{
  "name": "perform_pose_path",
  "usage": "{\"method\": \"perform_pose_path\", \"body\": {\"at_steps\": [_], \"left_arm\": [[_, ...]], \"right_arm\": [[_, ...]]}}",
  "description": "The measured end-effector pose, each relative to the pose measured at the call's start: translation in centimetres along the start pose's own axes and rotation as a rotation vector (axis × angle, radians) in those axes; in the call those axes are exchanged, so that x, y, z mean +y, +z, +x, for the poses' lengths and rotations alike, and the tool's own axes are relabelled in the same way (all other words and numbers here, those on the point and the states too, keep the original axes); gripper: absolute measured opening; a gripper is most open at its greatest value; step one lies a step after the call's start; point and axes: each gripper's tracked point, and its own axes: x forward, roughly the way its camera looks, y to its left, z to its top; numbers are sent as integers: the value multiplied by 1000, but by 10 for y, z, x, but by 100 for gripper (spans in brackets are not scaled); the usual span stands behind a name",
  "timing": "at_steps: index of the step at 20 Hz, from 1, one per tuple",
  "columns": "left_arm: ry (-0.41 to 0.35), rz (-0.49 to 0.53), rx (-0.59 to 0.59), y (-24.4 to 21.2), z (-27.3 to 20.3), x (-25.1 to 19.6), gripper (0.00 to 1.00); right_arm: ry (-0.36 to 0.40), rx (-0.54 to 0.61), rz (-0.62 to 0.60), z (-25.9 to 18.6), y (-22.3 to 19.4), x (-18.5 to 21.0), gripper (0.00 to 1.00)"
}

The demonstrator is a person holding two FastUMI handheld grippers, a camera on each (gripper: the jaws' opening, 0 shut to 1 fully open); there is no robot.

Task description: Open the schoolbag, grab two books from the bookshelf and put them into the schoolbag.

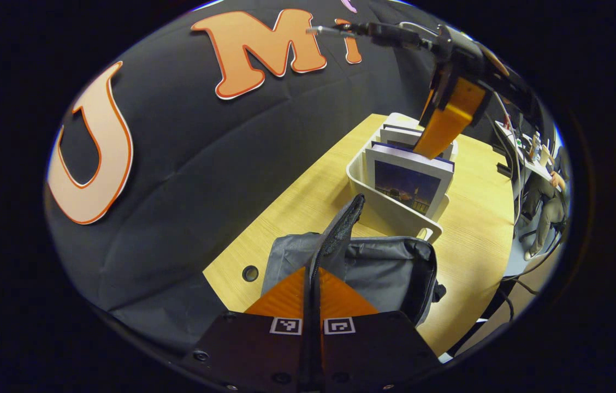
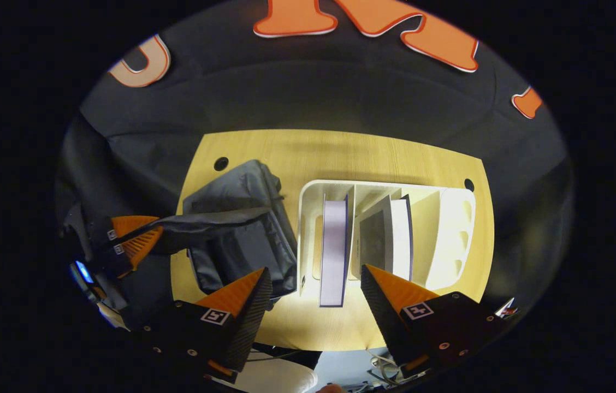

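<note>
Schoolbag (image 2: 242,240) sits open on the surface (image 2: 373,153), right beside the white bookshelf (image 2: 452,229). My left hand-held gripper (image 1: 312,278) is clenched on the bag's flap (image 1: 341,229), holding it up. My right hand-held gripper (image 2: 316,284) is spread wide above a book (image 2: 334,251) standing in the bookshelf, not touching it. More books (image 2: 390,237) lean one slot over.

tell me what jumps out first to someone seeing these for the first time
The left claw is shut on the flap of the grey schoolbag, lifting it at the table's left end. The right claw hangs open above a book standing in the white bookshelf beside the bag.
</note>
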Motion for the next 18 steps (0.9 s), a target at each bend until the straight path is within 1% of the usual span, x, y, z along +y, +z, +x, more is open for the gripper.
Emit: {"method": "perform_pose_path", "body": {"at_steps": [3,5,7,9,10,12,13,14,15,17,18], "left_arm": [[-4,-9,8,-1,4,0,1],[-7,-10,12,-1,6,-1,1],[-9,-10,15,0,6,-2,1],[-7,-12,22,-1,9,0,1],[-5,-15,26,-2,9,0,1],[-6,-20,32,-3,10,-1,1],[-7,-21,35,-3,10,-1,1],[-7,-21,36,-4,10,-1,1],[-3,-21,40,-5,10,0,1],[0,-25,45,-6,9,0,1],[-4,-27,47,-6,9,-1,1]], "right_arm": [[-38,44,-13,27,4,-10,98],[-49,75,-10,44,5,-13,98],[-47,101,9,63,4,-15,99],[-25,143,23,78,-2,-13,98],[-29,157,25,84,-4,-14,98],[-40,170,22,95,-4,-18,89],[-40,172,25,101,-4,-17,78],[-36,177,32,105,-4,-16,73],[-34,188,43,106,-6,-15,58],[-33,198,68,103,-8,-14,41],[-36,193,69,100,-7,-15,40]]}}
